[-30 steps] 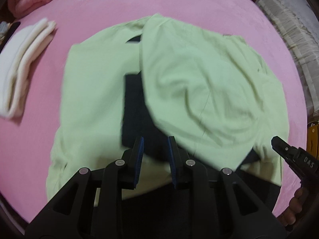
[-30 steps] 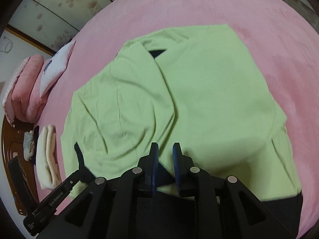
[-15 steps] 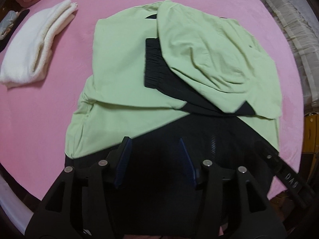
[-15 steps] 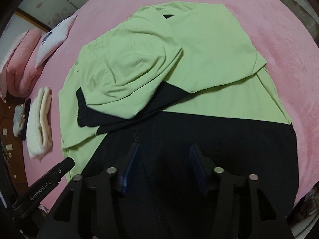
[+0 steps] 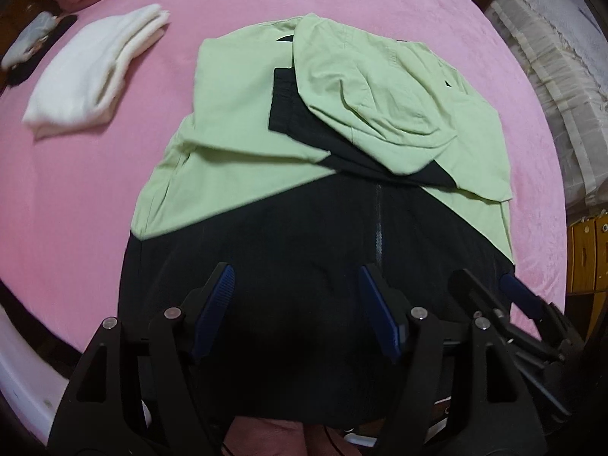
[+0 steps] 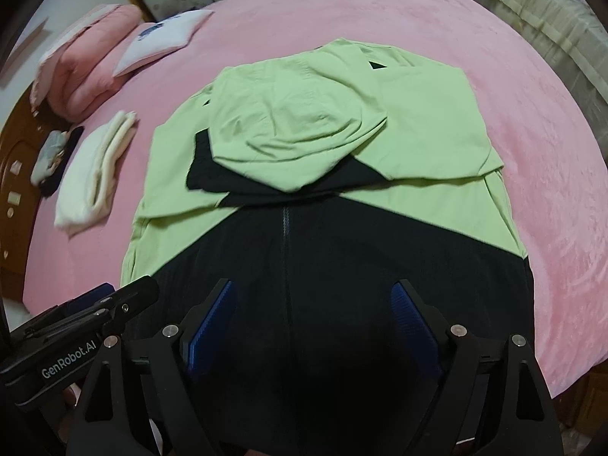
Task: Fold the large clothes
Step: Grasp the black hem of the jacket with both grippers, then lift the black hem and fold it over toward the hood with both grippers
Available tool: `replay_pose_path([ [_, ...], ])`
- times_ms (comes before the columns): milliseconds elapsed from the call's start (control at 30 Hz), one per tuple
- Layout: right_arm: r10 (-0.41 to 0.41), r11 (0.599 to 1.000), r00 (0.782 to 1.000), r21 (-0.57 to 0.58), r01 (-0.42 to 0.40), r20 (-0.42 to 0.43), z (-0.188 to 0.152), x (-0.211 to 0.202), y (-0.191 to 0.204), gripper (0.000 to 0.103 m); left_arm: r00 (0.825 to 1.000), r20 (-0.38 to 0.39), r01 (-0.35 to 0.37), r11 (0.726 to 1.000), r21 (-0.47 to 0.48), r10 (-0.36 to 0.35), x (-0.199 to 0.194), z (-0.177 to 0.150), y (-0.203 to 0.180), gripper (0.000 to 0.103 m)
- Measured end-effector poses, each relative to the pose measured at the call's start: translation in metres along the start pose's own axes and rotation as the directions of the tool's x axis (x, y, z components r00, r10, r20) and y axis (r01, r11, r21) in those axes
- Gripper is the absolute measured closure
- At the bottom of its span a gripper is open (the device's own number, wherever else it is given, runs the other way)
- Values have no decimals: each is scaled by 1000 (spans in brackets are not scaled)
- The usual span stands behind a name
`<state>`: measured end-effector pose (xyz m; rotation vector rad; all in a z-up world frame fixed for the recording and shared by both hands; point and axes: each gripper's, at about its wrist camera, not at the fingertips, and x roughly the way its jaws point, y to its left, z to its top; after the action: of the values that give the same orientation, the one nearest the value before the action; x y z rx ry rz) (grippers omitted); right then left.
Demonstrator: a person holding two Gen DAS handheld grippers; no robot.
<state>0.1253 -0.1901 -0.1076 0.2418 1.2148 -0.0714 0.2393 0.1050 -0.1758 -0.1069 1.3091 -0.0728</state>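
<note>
A light green and black zip jacket point(image 5: 243, 167) point(image 6: 425, 140) lies flat on the pink bed. Both sleeves are folded in over the chest and the green hood point(image 5: 372, 102) point(image 6: 300, 129) is folded down on top. The black lower half point(image 5: 304, 250) point(image 6: 342, 250) is nearest me, zip running down its middle. My left gripper point(image 5: 296, 304) is open and empty above the black hem. My right gripper point(image 6: 315, 319) is open and empty above the same hem; it also shows in the left wrist view point(image 5: 494, 292), and the left gripper shows in the right wrist view point(image 6: 114, 300).
A folded white garment point(image 5: 95, 76) point(image 6: 95, 171) lies to the left of the jacket on the bed point(image 5: 76, 197). Pink bedding and a pillow point(image 6: 163, 41) sit at the far left. A wooden headboard point(image 6: 15, 174) stands left. Stacked fabric point(image 5: 562, 76) is on the right.
Both grippers have let go of the jacket, opened wide and pulled back toward the near hem. The hood and sleeves now rest folded on the chest.
</note>
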Motion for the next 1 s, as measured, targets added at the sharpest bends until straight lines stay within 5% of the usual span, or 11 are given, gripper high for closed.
replay_pose_path([
  [500, 37, 997, 994, 65, -44, 105, -116, -71, -75, 15, 987, 151, -65, 998, 9, 63, -65, -125, -14, 37],
  [767, 46, 973, 966, 208, -101, 255, -173, -87, -154, 15, 954, 293, -26, 990, -138, 66, -60, -172, 56, 35],
  [1000, 60, 880, 945, 430, -203, 322, -225, -69, -250, 15, 942, 295, -65, 949, -308, 160, -25, -217, 127, 35],
])
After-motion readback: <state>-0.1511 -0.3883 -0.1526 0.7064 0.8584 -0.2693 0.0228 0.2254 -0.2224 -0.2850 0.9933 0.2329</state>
